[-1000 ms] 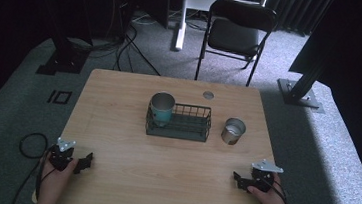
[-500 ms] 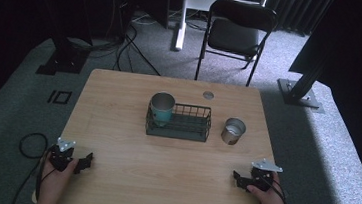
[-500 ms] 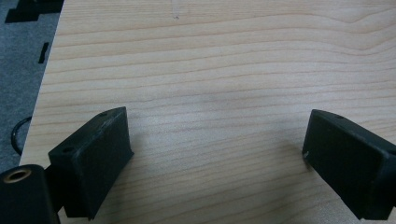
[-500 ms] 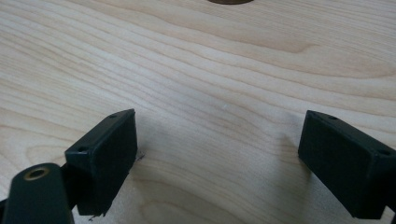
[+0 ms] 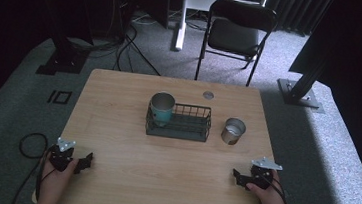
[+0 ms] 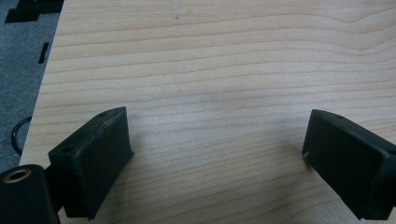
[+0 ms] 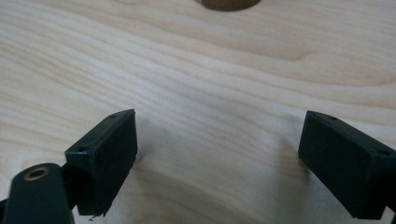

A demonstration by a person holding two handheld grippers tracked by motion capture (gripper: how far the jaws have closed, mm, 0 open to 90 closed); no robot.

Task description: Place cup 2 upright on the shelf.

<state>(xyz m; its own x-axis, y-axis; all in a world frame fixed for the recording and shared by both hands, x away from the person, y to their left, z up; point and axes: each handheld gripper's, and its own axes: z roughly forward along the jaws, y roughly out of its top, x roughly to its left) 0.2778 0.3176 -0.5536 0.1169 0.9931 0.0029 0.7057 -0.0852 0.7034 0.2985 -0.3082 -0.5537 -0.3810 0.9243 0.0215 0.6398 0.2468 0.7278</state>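
Note:
A black wire basket point(image 5: 179, 122) stands at the middle of the wooden table point(image 5: 118, 106). A teal metal cup point(image 5: 162, 107) stands upright in the basket's left end. To the right of the basket, on the table, a silver metal cup point(image 5: 233, 130) stands upright. My left gripper point(image 5: 84, 162) rests at the near left corner, held by a hand, jaws wide apart over bare wood point(image 6: 215, 154). My right gripper point(image 5: 237, 176) rests at the near right corner, also open over bare wood point(image 7: 219, 154), nothing between its jaws.
A round cable hole point(image 5: 208, 94) sits near the table's far edge. A black folding chair point(image 5: 235, 34) stands behind the table. Cables point(image 5: 29, 142) lie on the grey carpet at the left. A dark stand base point(image 5: 300, 91) is at the right.
The right gripper has shifted slightly leftward along the near edge. Everything else stays as it was.

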